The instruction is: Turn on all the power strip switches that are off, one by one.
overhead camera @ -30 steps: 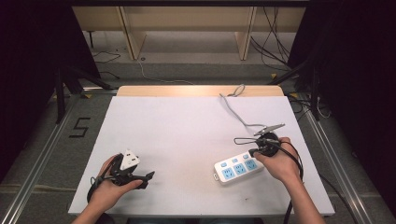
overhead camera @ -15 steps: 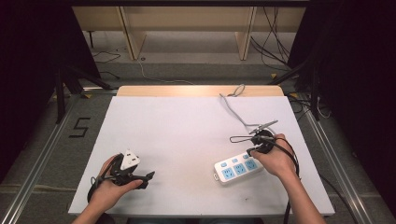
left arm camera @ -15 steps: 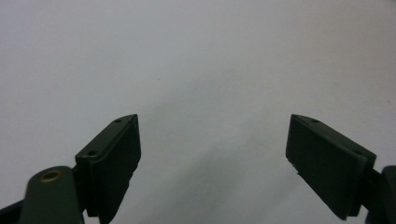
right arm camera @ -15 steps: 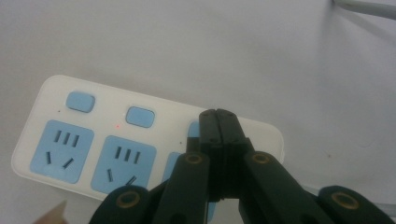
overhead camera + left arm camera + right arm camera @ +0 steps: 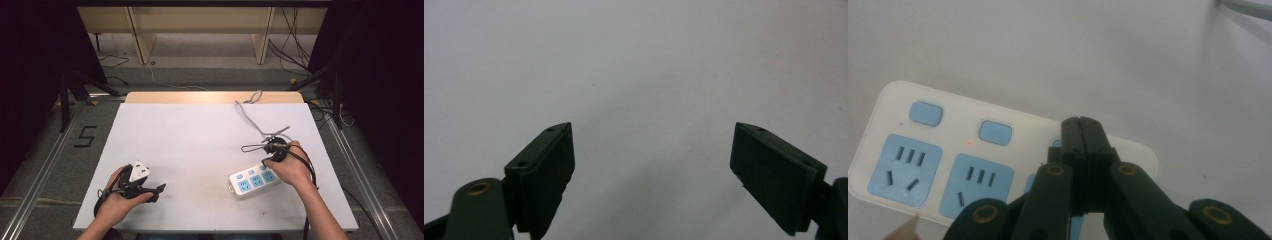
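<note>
A white power strip (image 5: 252, 181) with blue sockets and blue buttons lies near the table's front right. Its grey cord (image 5: 247, 112) runs toward the far edge. My right gripper (image 5: 265, 161) hangs over the strip's right end, held from above by the person's right hand. In the right gripper view the right gripper (image 5: 1081, 122) is shut, its tips covering the third blue button of the power strip (image 5: 923, 150); contact is unclear. A tiny red light glows between the sockets. At the front left my left gripper (image 5: 157, 191) points right, and the left gripper (image 5: 651, 150) is open over bare table.
The white tabletop (image 5: 200, 135) has a wooden strip along its far edge. A thin black wire loop (image 5: 250, 148) lies left of the right gripper. Wooden shelving and loose cables stand behind the table. A "5" (image 5: 86, 136) is marked on the floor at left.
The right hand and its gripper have shifted slightly to the left over the strip's right end. The left hand has stayed still.
</note>
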Tool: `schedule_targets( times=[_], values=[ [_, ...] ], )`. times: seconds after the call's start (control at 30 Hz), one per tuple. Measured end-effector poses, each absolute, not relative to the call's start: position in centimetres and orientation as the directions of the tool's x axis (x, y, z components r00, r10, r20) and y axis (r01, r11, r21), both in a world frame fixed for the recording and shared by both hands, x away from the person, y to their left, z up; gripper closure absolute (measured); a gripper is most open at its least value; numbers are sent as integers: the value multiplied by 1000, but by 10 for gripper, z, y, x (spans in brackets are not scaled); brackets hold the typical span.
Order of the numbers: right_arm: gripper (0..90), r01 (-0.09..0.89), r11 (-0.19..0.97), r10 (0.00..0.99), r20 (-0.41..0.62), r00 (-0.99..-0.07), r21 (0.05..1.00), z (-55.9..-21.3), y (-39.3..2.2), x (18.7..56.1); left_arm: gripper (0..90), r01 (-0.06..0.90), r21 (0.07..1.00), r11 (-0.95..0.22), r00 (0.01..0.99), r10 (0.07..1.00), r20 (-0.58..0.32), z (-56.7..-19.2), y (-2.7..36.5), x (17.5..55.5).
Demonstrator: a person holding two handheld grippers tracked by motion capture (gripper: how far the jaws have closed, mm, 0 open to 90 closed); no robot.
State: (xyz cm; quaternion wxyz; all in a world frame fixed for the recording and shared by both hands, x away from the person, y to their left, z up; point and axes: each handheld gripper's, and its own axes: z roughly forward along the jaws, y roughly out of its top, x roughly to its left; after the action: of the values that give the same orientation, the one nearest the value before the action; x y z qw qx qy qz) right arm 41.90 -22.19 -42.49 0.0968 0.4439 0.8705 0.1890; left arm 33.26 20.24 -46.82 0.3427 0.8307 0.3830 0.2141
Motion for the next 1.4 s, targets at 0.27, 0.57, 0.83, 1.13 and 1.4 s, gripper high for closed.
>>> schedule_targets(
  times=[0.27, 0.57, 0.83, 1.13, 1.4],
  values=[
    [900, 738, 550, 803, -7, -595, 391, -428, -218, 421, 180, 488, 734, -472, 616, 782, 94, -468, 202, 332],
    [900, 743, 556, 803, -10, -596, 373, -428, -217, 422, 180, 489, 732, -474, 617, 781, 94, -468, 202, 333],
    [900, 748, 557, 804, -8, -595, 362, -428, -216, 424, 180, 488, 733, -474, 617, 781, 95, -468, 202, 333],
    [900, 752, 557, 807, -13, -591, 353, -430, -215, 424, 180, 487, 731, -477, 618, 780, 97, -468, 202, 333],
    [900, 753, 563, 811, -51, -583, 341, -430, -217, 426, 179, 488, 730, -479, 619, 779, 98, -469, 202, 333]
  ],
)
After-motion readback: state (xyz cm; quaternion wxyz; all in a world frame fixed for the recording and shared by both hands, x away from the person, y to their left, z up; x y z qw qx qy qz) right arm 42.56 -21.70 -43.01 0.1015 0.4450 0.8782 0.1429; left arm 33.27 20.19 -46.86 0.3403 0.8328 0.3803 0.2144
